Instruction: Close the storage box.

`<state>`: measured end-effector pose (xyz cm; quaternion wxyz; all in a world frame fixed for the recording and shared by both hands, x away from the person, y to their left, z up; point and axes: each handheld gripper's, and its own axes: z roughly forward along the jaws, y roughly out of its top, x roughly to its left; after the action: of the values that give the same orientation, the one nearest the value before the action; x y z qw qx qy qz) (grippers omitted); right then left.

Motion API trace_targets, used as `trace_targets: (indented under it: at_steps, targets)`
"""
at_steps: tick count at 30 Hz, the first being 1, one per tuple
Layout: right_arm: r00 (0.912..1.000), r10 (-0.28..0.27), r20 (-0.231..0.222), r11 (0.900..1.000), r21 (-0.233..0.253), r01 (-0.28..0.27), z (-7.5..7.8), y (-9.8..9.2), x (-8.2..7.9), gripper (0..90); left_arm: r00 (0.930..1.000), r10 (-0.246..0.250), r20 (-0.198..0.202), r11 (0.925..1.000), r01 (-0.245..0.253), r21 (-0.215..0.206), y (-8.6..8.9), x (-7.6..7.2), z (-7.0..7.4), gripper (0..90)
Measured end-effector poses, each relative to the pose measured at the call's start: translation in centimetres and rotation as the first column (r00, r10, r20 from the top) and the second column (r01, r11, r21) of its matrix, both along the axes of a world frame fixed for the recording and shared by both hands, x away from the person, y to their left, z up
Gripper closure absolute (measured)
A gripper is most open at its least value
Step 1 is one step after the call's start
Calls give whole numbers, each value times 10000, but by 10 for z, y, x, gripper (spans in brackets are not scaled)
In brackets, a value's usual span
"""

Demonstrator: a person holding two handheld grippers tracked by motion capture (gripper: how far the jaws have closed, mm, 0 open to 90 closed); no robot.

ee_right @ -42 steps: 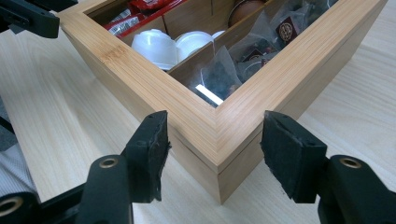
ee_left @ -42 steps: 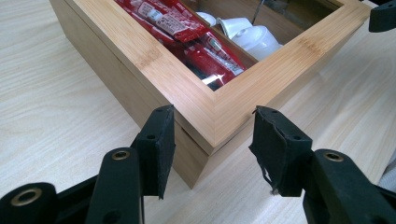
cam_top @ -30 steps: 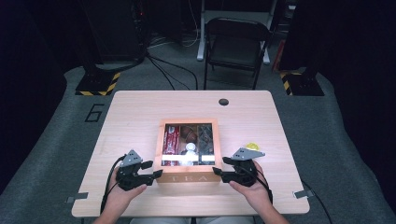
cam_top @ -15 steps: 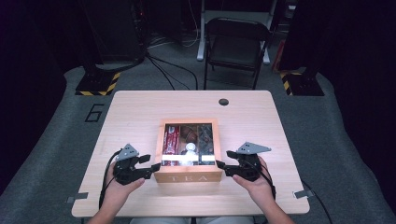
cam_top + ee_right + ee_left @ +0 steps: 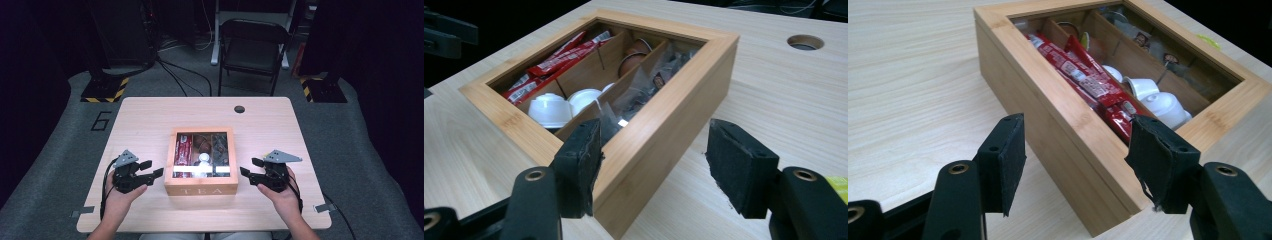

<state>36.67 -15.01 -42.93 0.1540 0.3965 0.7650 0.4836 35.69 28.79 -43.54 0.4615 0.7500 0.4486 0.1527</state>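
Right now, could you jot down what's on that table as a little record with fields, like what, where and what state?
Main thing: wooden tea box, marked TEA on its front, mid-table
Lid: shut, with a clear window
Inside: red sachets in one compartment, white capsules in the middle one, clear-wrapped packets in the third
Left gripper: jaws open, beside the box's left side, not touching
Right gripper: jaws open, beside the box's right side, not touching
Table: light wood, with a round hole near the far edge

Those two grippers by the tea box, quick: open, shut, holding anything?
Left gripper: open, holding nothing, beside the tea box.
Right gripper: open, holding nothing, at the box's other side.
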Motion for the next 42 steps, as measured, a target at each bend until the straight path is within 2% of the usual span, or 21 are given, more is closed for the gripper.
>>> trace_targets:
  at_steps: [5, 8, 17, 25, 33, 42]
  targets:
    - [9994, -356, -28, 9994, -46, 356, -4, -9, 0, 385, 9998, 187, -86, 9998, -186, 105, 6, 1, -4, 400]
    - [9982, -595, -97, 9982, 93, 596, -7, -14, 1, 383, 9995, 321, -80, 9994, -320, 137, 9, 1, -6, 399]
    - [9959, -890, -162, 9960, -91, 889, -16, -22, 3, 381, 9974, 711, -80, 9974, -711, 95, 18, 4, -12, 398]
    - [9968, -783, -130, 9944, -723, 772, -27, -18, 4, 381, 9963, 843, -154, 9960, -838, 305, 25, 6, -19, 395]
    - [9971, -696, -312, 9932, -961, 664, -38, -15, 5, 381, 9955, 926, -185, 9949, -917, 420, 29, 8, -26, 394]
    - [9974, -573, -430, 9898, -1330, 511, -48, -14, 5, 381, 9939, 960, -542, 9941, -929, 567, 33, 10, -38, 395]
